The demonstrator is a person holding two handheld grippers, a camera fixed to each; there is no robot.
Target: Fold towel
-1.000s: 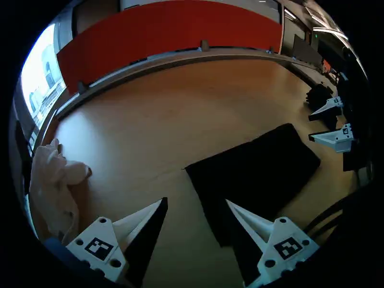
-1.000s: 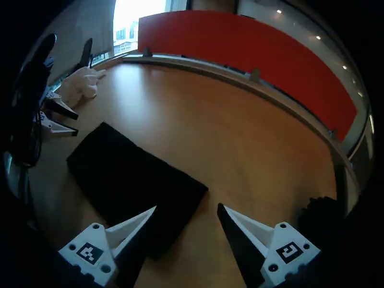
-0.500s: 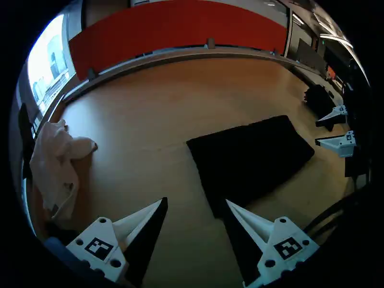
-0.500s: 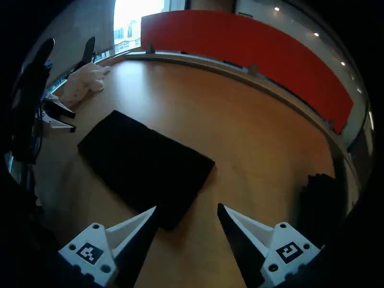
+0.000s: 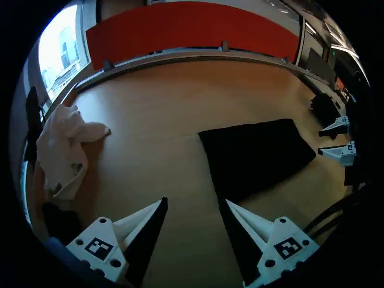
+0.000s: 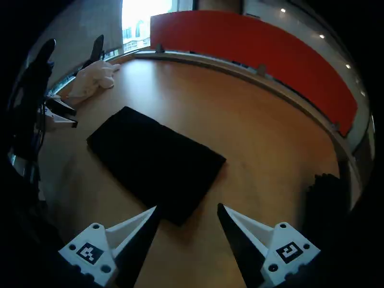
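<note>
Flat on the table [image 5: 158, 105], folded to a dark rectangle: the towel [image 5: 257, 153]. Near one end of it, left gripper [image 5: 196, 200], fingers wide, empty. Near the other end, right gripper [image 6: 187, 206], likewise wide, empty. Well beyond the towel's left-gripper end, crumpled white cloth [image 5: 65, 149].

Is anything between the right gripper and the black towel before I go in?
Nothing visible. The right gripper, jaws open, looks straight onto the near corner of the black towel on the table; the white cloth lies well beyond it.
</note>
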